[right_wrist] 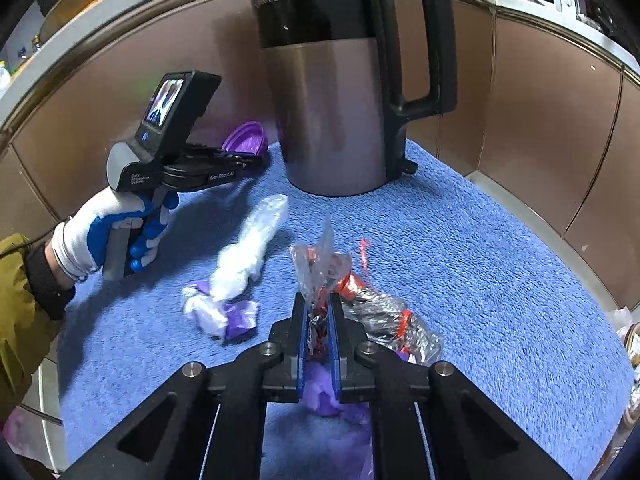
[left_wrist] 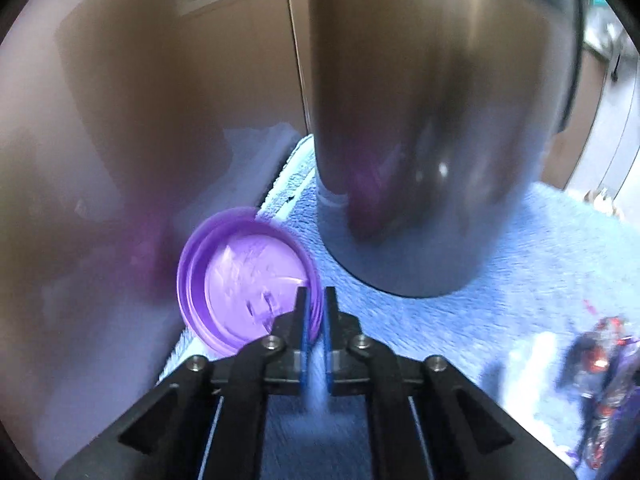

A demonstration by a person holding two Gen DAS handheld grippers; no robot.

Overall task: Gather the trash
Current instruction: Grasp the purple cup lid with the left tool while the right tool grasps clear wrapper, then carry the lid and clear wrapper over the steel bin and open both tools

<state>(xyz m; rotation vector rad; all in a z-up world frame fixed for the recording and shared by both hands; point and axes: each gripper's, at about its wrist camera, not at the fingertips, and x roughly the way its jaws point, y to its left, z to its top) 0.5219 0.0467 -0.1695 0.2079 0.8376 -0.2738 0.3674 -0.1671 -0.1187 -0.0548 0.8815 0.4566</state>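
My left gripper (left_wrist: 316,300) is shut on the rim of a purple plastic lid (left_wrist: 240,280), held by the wall left of the kettle; the lid also shows in the right wrist view (right_wrist: 245,140), with the left gripper (right_wrist: 256,160) on it. My right gripper (right_wrist: 319,308) is shut on a crumpled clear, red and silver wrapper (right_wrist: 380,316) on the blue towel (right_wrist: 480,280). A white plastic wad (right_wrist: 248,248) and a white and purple crumpled wrapper (right_wrist: 224,314) lie to its left. A purple scrap (right_wrist: 320,394) lies under my right fingers.
A steel kettle (right_wrist: 332,112) with a black handle stands at the back of the towel, close on the right in the left wrist view (left_wrist: 432,140). Brown wall panels (right_wrist: 540,100) close in the back and right. The wrapper shows in the left wrist view (left_wrist: 600,380).
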